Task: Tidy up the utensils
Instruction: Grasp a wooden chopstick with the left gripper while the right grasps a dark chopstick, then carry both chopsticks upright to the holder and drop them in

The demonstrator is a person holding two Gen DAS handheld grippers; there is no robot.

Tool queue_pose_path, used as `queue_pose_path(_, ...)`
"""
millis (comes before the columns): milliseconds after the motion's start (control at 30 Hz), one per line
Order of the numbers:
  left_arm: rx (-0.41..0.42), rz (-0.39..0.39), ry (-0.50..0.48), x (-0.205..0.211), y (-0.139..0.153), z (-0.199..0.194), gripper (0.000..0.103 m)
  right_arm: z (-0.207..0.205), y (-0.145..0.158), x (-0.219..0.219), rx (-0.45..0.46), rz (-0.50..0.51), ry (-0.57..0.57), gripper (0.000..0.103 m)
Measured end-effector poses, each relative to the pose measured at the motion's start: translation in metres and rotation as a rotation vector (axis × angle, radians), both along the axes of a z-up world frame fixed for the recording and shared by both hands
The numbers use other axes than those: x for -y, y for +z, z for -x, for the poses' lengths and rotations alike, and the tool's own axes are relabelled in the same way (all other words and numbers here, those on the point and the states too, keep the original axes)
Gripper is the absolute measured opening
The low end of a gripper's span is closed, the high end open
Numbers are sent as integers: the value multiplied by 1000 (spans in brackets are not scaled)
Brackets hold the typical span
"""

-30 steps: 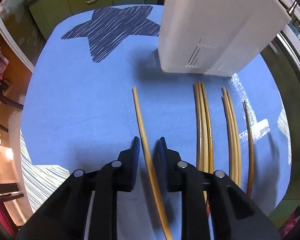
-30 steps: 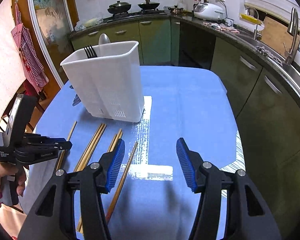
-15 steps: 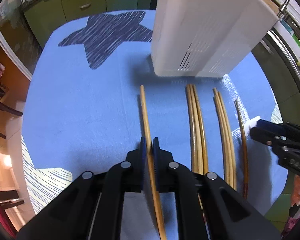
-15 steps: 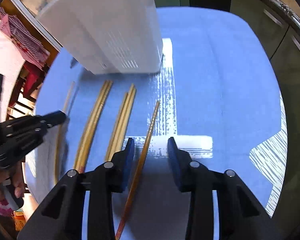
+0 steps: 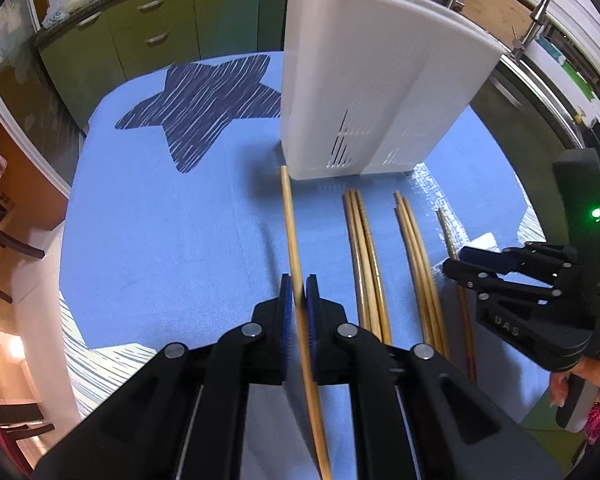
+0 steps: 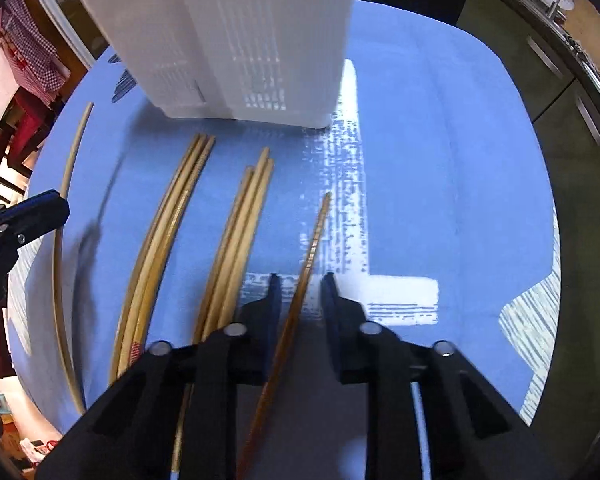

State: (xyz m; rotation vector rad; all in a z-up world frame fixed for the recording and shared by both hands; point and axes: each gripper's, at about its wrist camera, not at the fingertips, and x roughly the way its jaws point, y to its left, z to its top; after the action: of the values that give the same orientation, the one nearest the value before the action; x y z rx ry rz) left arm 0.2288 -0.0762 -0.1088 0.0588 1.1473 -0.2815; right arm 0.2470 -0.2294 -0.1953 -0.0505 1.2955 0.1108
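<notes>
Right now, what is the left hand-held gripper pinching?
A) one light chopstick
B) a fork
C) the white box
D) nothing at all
A: in the left wrist view, the left hand-held gripper has its blue pads pressed on one light chopstick, off to the side of the other chopsticks.

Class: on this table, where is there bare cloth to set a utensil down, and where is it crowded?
Free: the blue cloth right of the dark chopstick, and the star patch left of the white holder. Crowded: the chopstick rows before the holder.
</notes>
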Motion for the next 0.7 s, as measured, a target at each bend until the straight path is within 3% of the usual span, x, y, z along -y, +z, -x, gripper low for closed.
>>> queue_pose_path(200, 16, 7, -7, -4, 8, 4, 7, -4, 1, 3, -17, -71, -28, 7)
queue_pose_path(467, 55, 11, -19, -8, 25, 11, 6, 26, 66, 13, 174, -159, -10, 7)
queue_pose_path(700, 95, 15, -29, -13, 44, 22, 6, 63, 113, 27, 310, -174, 18, 7)
